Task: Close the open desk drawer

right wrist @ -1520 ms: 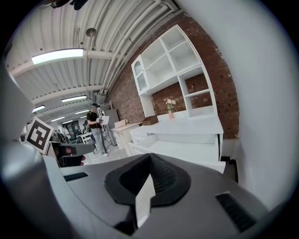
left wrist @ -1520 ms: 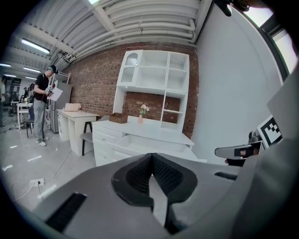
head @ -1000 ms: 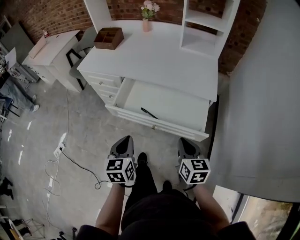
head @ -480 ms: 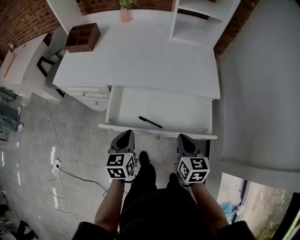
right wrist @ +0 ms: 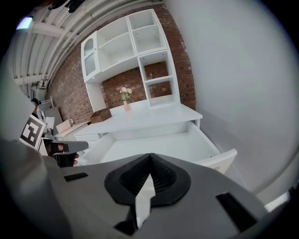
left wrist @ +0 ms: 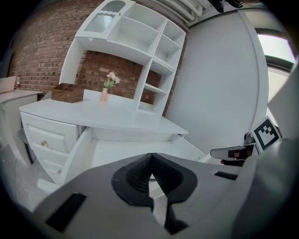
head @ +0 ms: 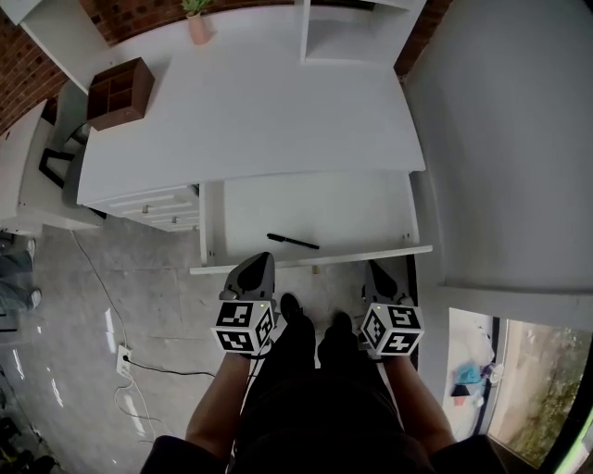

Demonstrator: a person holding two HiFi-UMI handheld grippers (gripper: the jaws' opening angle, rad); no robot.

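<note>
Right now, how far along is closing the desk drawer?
Nothing is done yet: the drawer stands fully pulled out, with a pen lying inside. In hand: the left gripper and right gripper, both shut and empty, are close to its front panel. Left: push it in.

The drawer (head: 352, 208) sticks out toward the person, a black pen (head: 293, 243) lying inside. The grey wall (head: 510, 139) crowds its right side; bare floor (head: 139, 278) lies left.

White drawer (head: 357, 211), black pen (head: 293, 243); brown box (head: 119, 91) at ten o'clock; red brick wall (head: 130, 14); mottled grey floor (head: 139, 278).
</note>
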